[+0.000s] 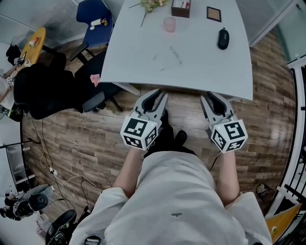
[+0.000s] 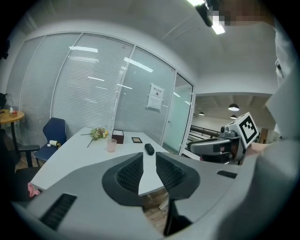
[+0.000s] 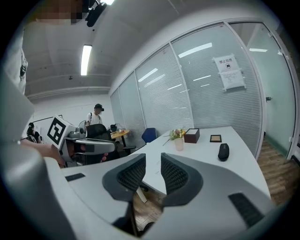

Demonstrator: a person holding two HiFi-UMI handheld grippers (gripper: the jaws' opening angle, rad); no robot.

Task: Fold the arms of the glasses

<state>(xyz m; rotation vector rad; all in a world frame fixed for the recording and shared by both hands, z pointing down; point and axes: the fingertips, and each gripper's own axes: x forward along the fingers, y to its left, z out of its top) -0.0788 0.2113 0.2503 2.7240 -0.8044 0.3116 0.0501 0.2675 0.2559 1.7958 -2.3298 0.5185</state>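
Observation:
The glasses (image 1: 176,54), thin and pale, lie on the white table (image 1: 143,62) near its middle, well beyond both grippers. My left gripper (image 1: 158,95) (image 2: 149,158) hovers at the table's near edge, jaws apart with nothing between them. My right gripper (image 1: 213,98) (image 3: 153,159) is level with it to the right, also at the near edge, open and empty. Each gripper view shows the other gripper off to the side, and neither gripper touches the table. I cannot make the glasses out clearly in the gripper views.
At the table's far end stand a pink cup (image 1: 169,24), a dark box (image 1: 180,8), a small frame (image 1: 213,14), flowers (image 1: 150,5) and a black mouse (image 1: 223,38). A black office chair (image 1: 48,88) and a blue chair (image 1: 95,19) stand left. A person (image 3: 96,117) stands far off.

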